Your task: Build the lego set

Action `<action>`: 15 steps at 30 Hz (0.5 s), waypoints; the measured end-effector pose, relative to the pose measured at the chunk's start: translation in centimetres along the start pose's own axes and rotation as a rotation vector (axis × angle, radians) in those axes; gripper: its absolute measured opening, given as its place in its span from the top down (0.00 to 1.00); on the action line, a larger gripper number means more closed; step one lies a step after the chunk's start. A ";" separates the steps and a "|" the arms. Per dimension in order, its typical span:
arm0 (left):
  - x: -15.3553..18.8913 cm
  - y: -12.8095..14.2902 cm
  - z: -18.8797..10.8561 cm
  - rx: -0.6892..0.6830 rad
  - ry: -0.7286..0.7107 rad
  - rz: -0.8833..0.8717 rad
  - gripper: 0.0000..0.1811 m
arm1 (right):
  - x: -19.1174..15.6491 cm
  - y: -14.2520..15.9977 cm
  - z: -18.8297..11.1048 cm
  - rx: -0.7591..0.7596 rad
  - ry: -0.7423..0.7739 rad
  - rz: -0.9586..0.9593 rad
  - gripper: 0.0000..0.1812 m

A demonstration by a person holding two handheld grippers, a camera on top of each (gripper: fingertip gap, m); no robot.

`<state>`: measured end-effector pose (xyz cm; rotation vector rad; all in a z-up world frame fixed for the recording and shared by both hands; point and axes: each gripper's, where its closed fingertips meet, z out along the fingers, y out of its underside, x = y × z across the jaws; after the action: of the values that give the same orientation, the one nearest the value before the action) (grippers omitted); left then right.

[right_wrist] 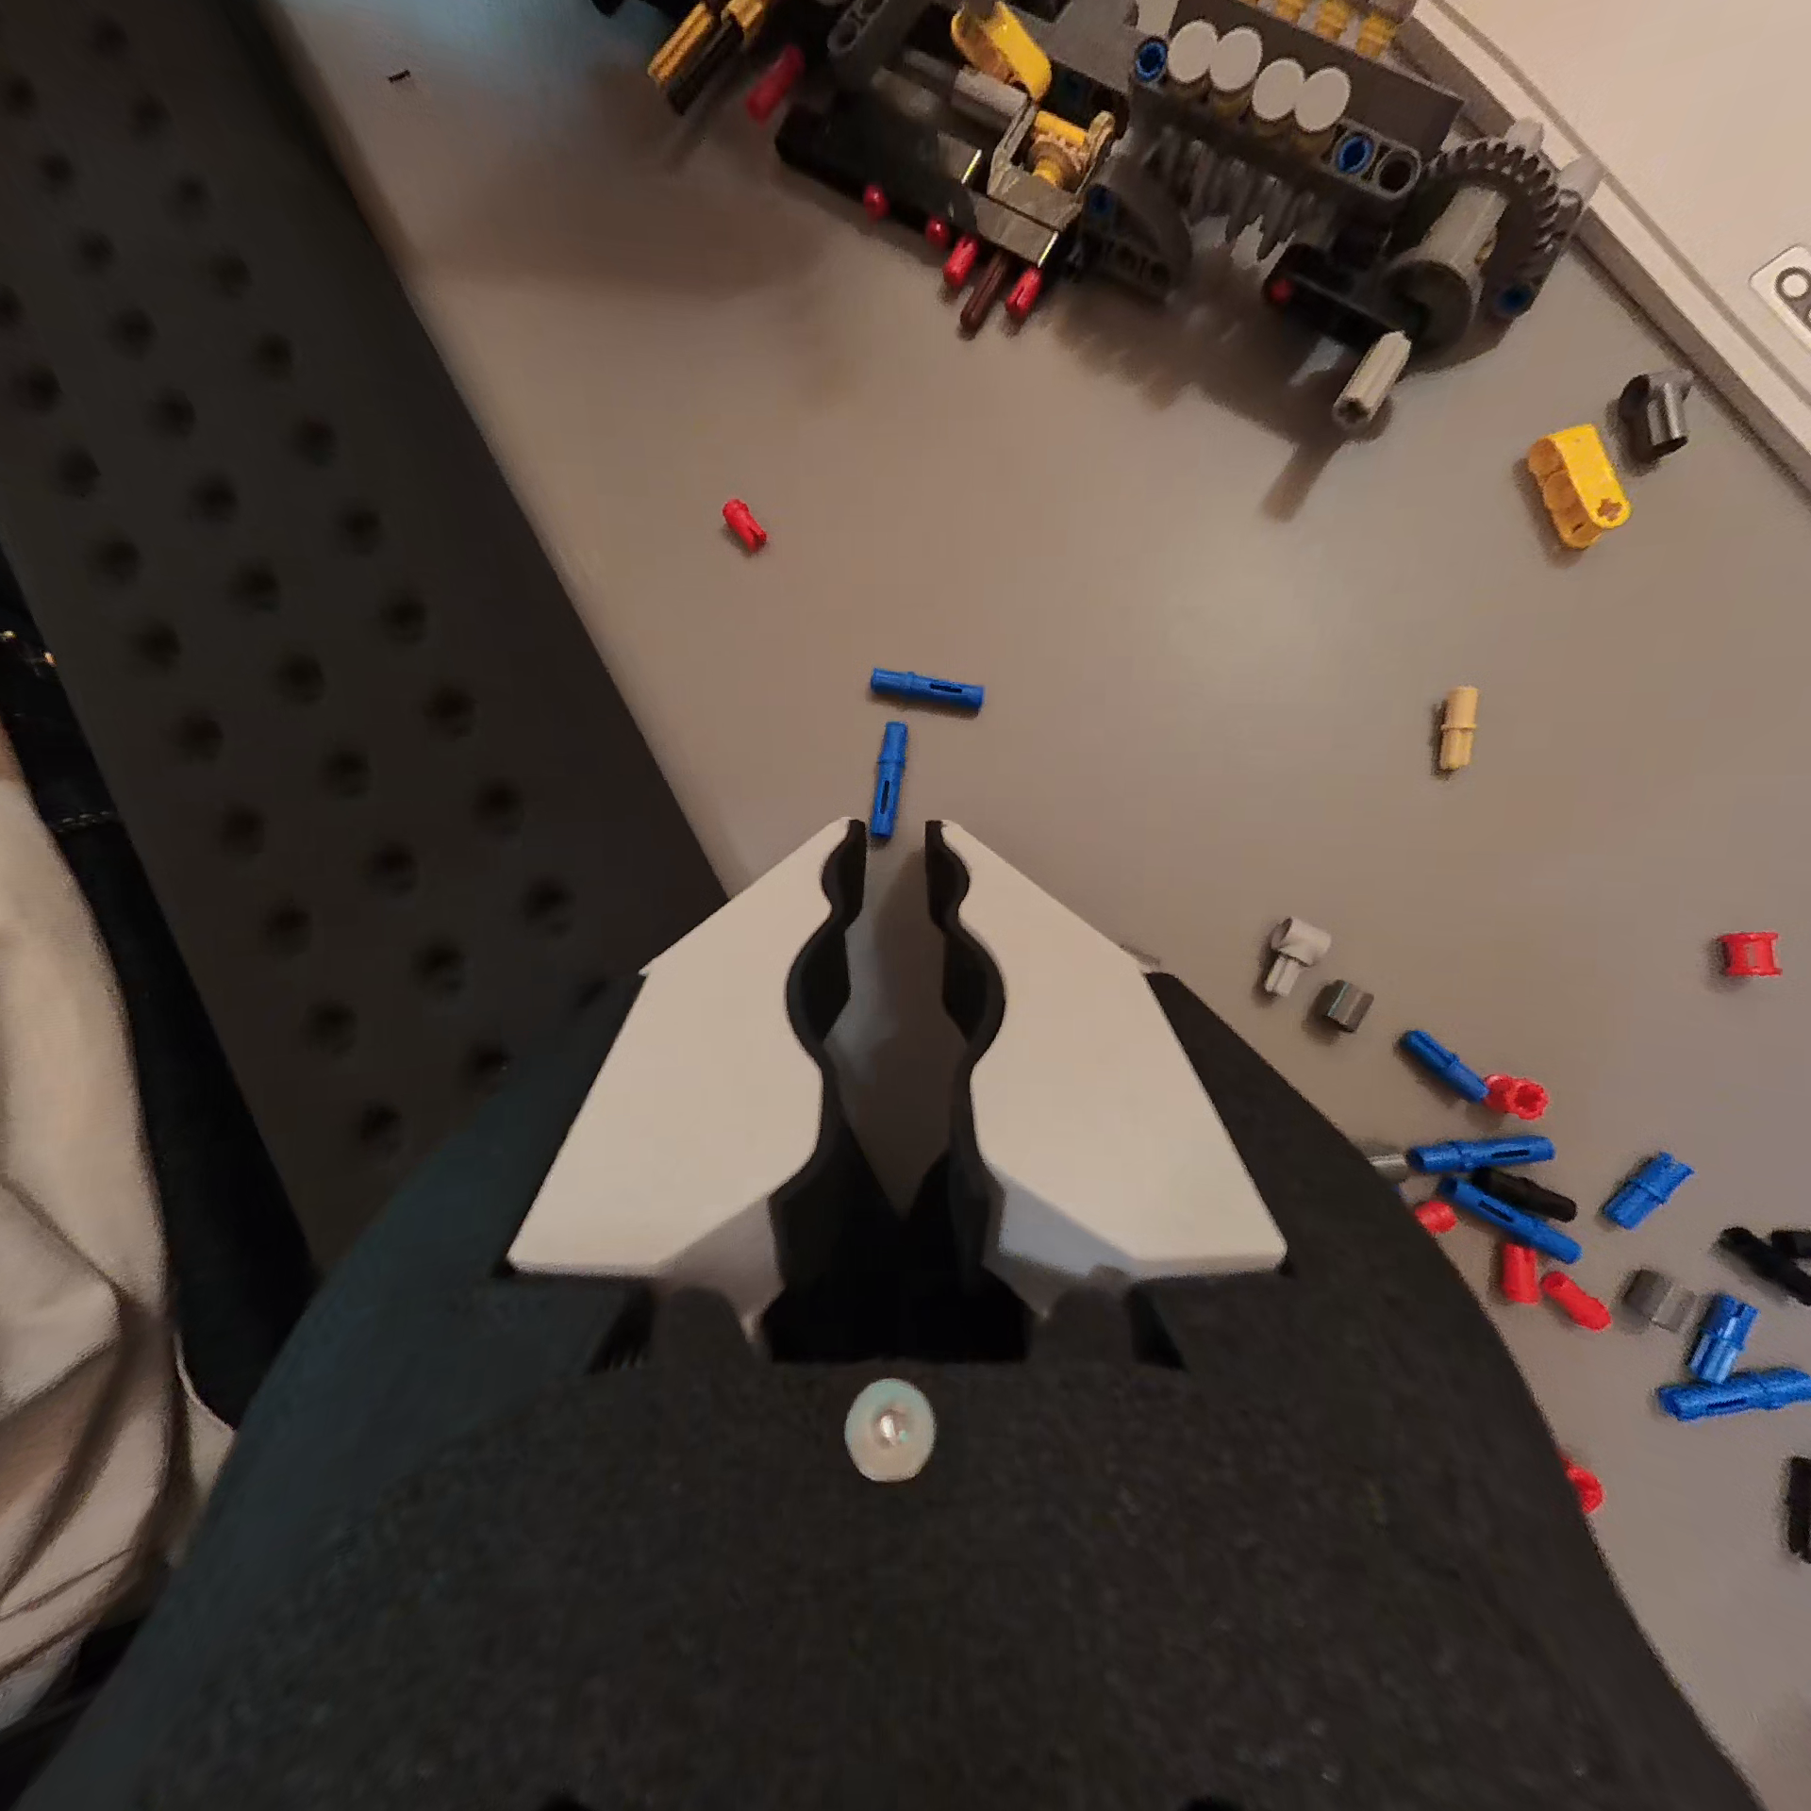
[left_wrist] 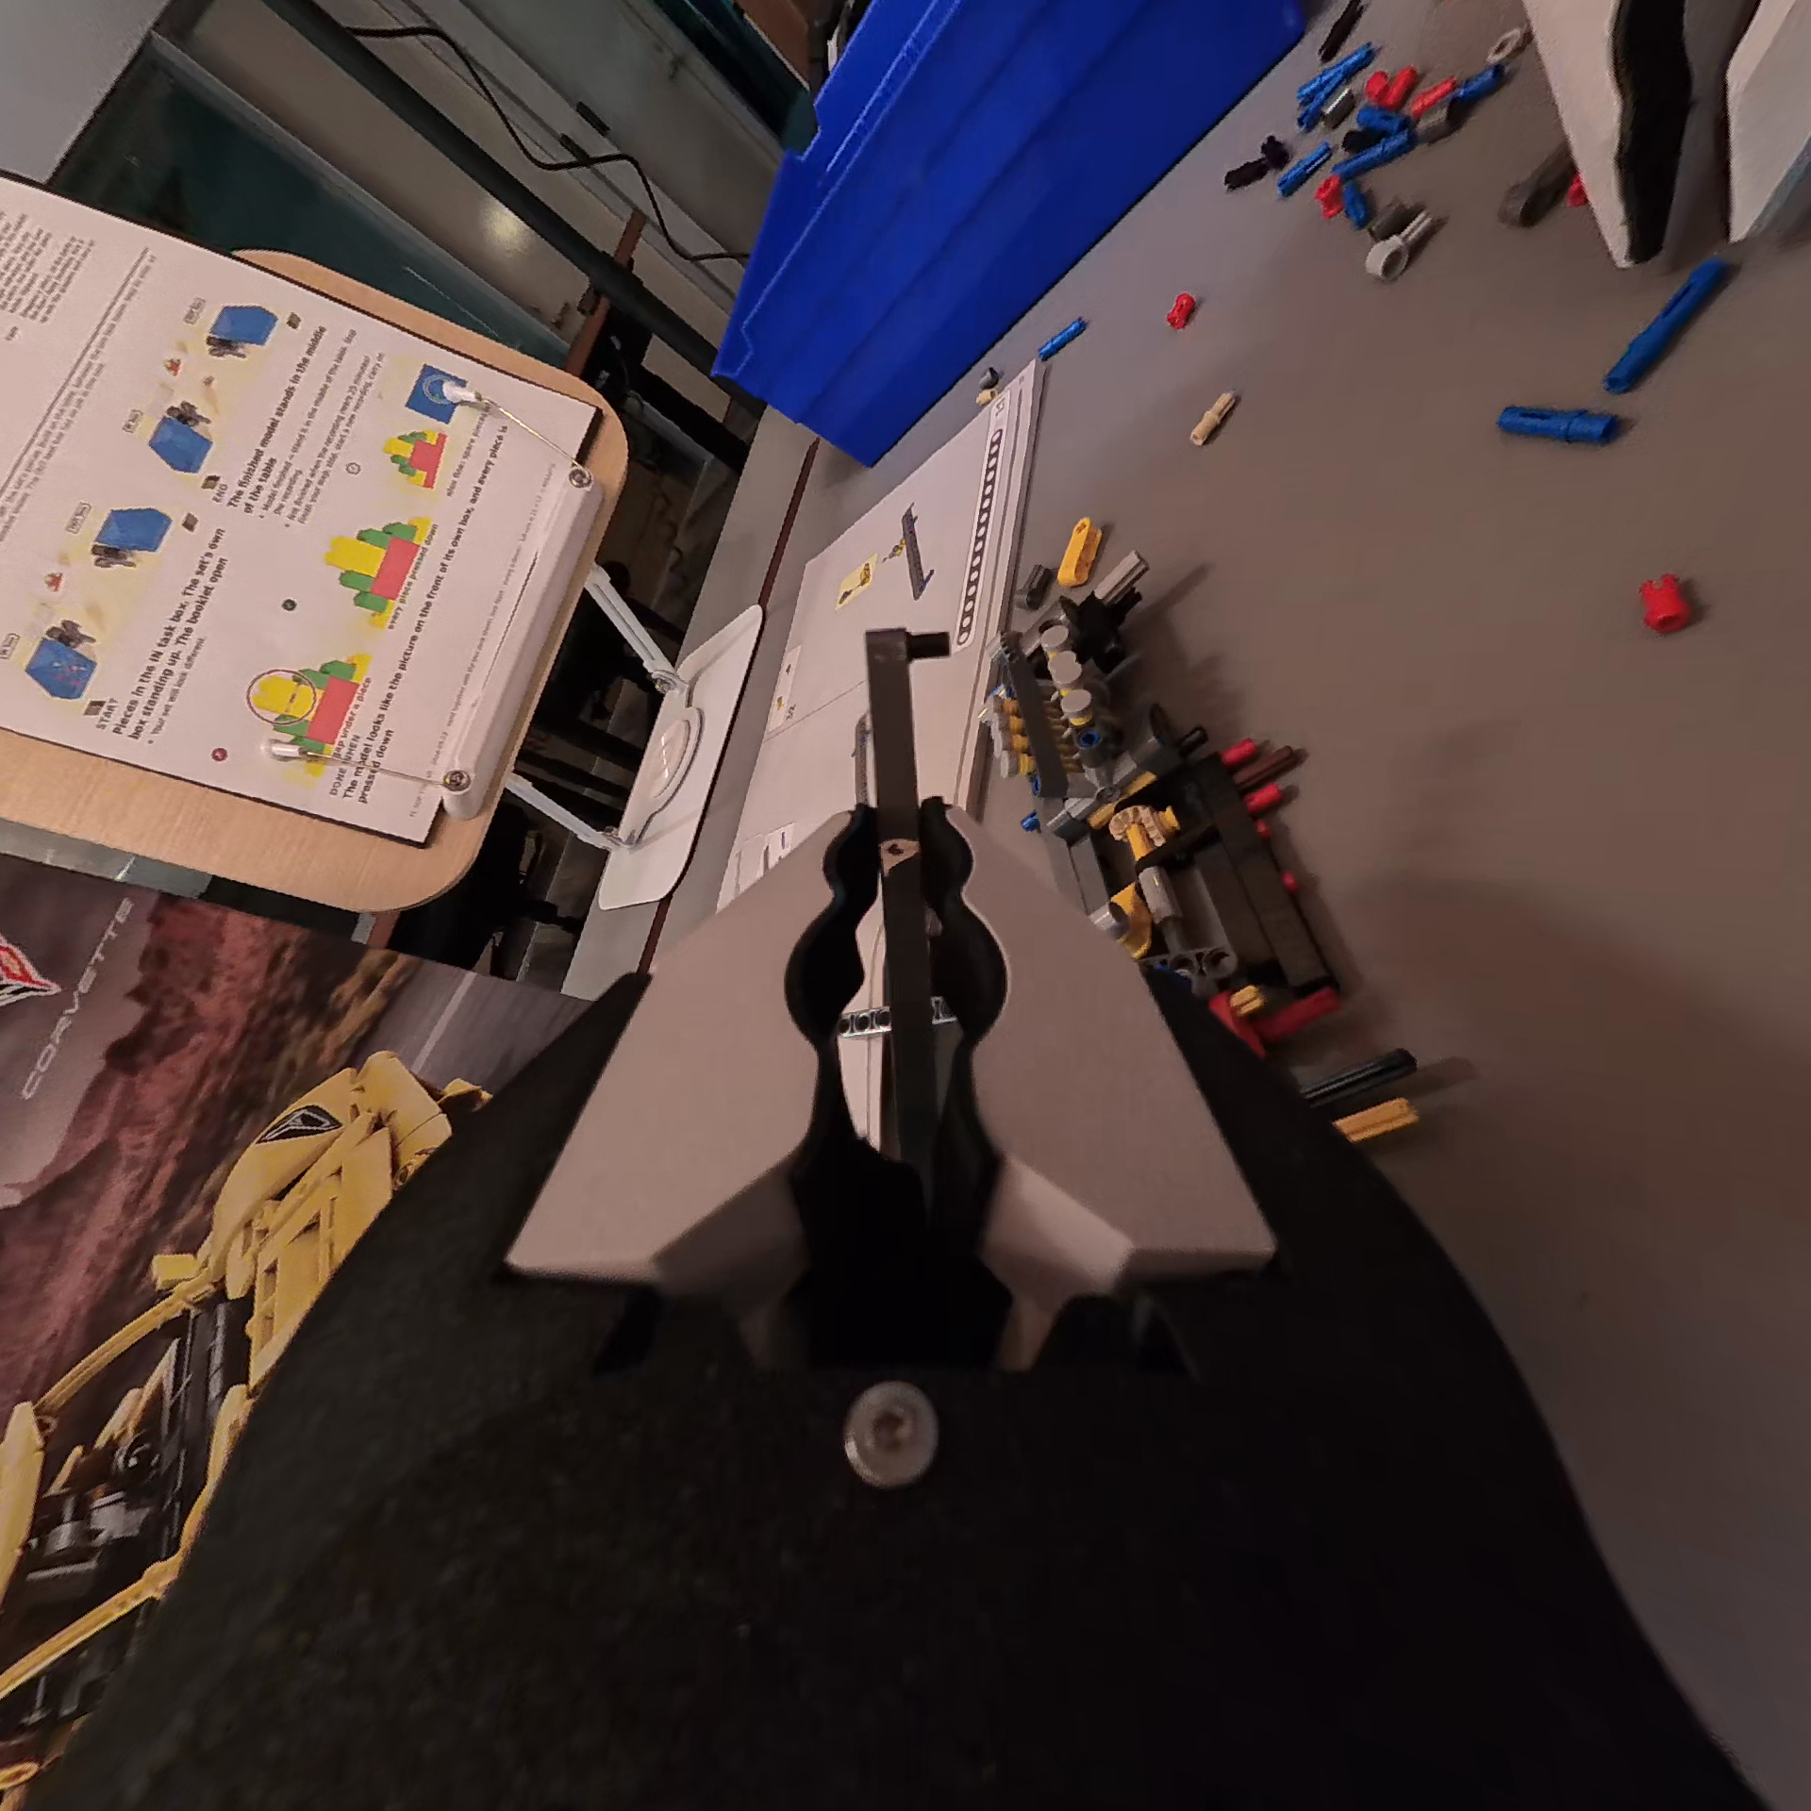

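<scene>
Table: grey, bare in the middle, scattered with small parts on the right.
Blue bin: at the far edge of the table, beyond the open booklet.
Box: printed with a yellow car, standing at the left in the left wrist view.
Half-built model: dark grey frame with gears, yellow joints, red and blue pins sticking out; resting on the table beside the booklet. Probably rigid as a whole, yet loosely seated pins and pistons could pop free if squeezed; best held by the long frame beams, not the gears.
Left claw: closed on a long dark beam, clamped on its flat sides, the far end poking out ahead with a short black pin at the tip.
Beam handling: light, stiff, smooth plastic; likely to pivot between the pads if pushed sideways, so a grip nearer the middle seems safer.
Right claw: open, nothing inside, jaws parted just behind a small blue pin.
Blue pin: lying flat on the table, a second blue pin just beyond it. Tiny, light, round, apt to roll or squirt out; best pinched across its middle collar.
</scene>
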<state>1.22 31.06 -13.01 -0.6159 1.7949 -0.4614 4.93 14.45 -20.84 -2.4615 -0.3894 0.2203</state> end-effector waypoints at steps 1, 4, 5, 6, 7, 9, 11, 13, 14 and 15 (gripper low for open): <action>0.0 0.0 0.0 -0.001 -0.002 0.008 0.96 | 0.0 0.0 0.1 -0.002 0.000 -0.004 0.94; 0.1 -0.2 -0.1 0.001 -0.004 0.019 0.96 | -0.1 -0.1 0.3 -0.006 0.006 -0.019 0.95; 0.1 -0.2 -0.1 0.001 -0.002 0.018 0.96 | 0.0 -0.2 0.4 -0.012 0.012 -0.024 0.95; 0.1 -0.2 -0.1 0.001 -0.001 0.018 0.96 | 0.0 -0.2 0.5 -0.021 0.017 -0.031 0.95; 0.1 -0.2 -0.1 0.001 -0.003 0.020 0.96 | 0.0 -0.2 0.6 -0.035 0.023 -0.038 0.95; 0.2 -0.3 -0.1 0.004 0.002 0.020 0.96 | -0.1 -0.2 0.8 -0.057 0.021 -0.054 0.95; 0.2 -0.4 -0.2 0.005 0.002 0.026 0.96 | -0.1 -0.1 0.9 -0.092 0.022 -0.061 0.94; 0.3 -0.5 -0.2 0.006 0.004 0.031 0.96 | 0.1 -0.1 0.9 -0.113 0.026 -0.072 0.95; 0.3 -0.6 -0.2 0.007 0.003 0.032 0.96 | 0.1 -0.1 0.9 -0.117 0.024 -0.074 0.95; 0.3 -0.6 -0.2 0.010 0.002 0.035 0.96 | 0.1 -0.1 0.9 -0.119 0.021 -0.075 0.95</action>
<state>1.02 30.36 -12.79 -0.5765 1.8014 -0.4471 4.81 15.10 -21.53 -2.5581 -0.4980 0.1426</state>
